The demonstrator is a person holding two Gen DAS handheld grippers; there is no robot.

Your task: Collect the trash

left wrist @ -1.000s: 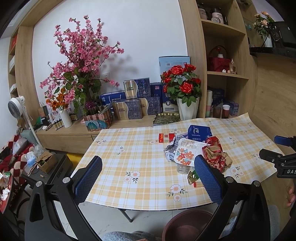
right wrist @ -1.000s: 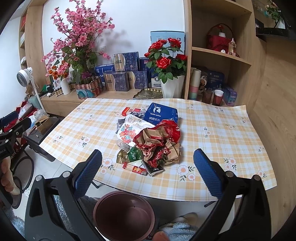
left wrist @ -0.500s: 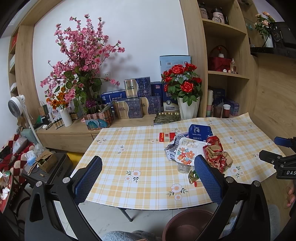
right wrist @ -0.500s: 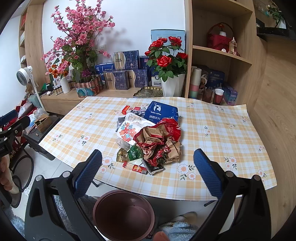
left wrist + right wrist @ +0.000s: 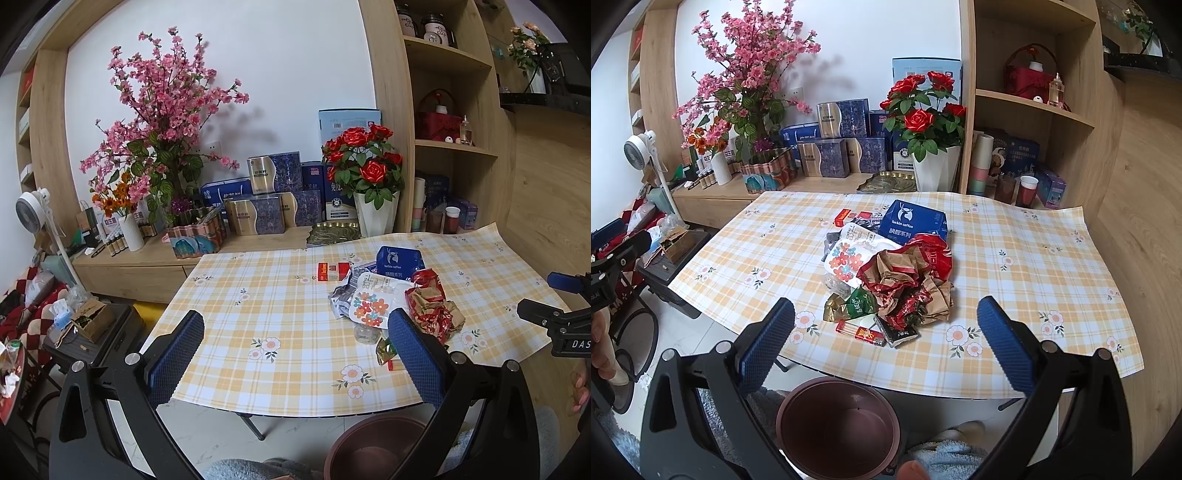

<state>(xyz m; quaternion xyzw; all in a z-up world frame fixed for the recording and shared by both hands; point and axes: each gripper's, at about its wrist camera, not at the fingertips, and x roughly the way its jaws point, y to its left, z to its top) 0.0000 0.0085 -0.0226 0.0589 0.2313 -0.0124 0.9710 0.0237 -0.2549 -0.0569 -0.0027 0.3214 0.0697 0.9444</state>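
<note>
A heap of trash lies mid-table on the checked cloth: crumpled red-and-brown paper (image 5: 908, 280) (image 5: 432, 306), a flowered white wrapper (image 5: 849, 258) (image 5: 369, 304), a blue coffee box (image 5: 912, 221) (image 5: 399, 258), a green wrapper (image 5: 858, 304) and a red packet (image 5: 858, 332). A brown bin (image 5: 838, 424) (image 5: 373, 446) stands on the floor below the table's front edge. My right gripper (image 5: 886, 343) hovers open in front of the heap, above the bin. My left gripper (image 5: 295, 354) is open too, left of the heap, holding nothing.
A rose vase (image 5: 934, 170), gift boxes (image 5: 842, 144) and a pink blossom arrangement (image 5: 750, 74) line the sideboard behind the table (image 5: 1034, 266). Cups (image 5: 1027, 190) sit on the shelf at right. A fan (image 5: 33, 218) and clutter stand at the left.
Both grippers have drifted slightly; the heap sits a little lower and farther in each view. Nothing was picked up or let go.
</note>
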